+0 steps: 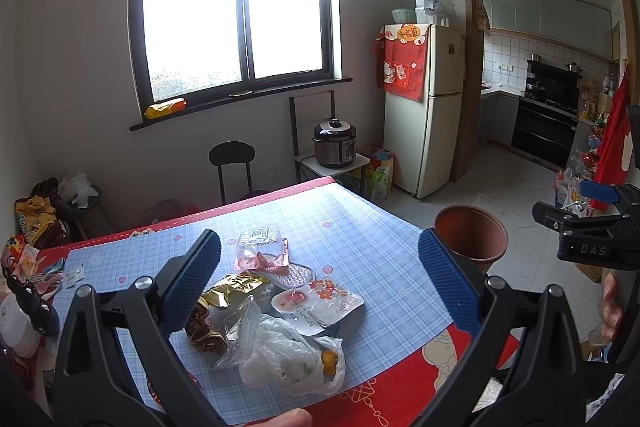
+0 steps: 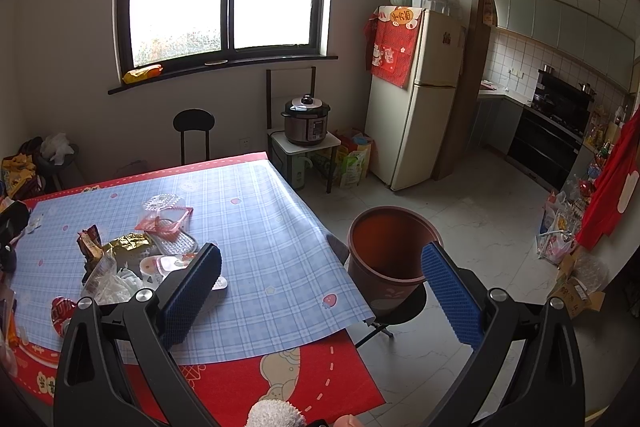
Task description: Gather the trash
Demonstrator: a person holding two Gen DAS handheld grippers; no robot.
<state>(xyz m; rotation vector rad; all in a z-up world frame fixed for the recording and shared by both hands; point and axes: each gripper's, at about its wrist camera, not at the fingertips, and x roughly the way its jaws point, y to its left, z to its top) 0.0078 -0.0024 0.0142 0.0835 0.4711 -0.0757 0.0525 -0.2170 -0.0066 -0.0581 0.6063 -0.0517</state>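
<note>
in the left wrist view your left tool (image 1: 320, 281) is spread wide and holds nothing. it hangs above the trash pile (image 1: 272, 311) on the bench (image 1: 360, 227): a clear cup, a gold wrapper, a white plastic bag. the brown bin (image 1: 472, 233) stands beside the bench edge.

in the right wrist view your right tool (image 2: 322, 287) is also spread wide, over the bench edge, with the bin (image 2: 390, 251) between its fingers.
</note>
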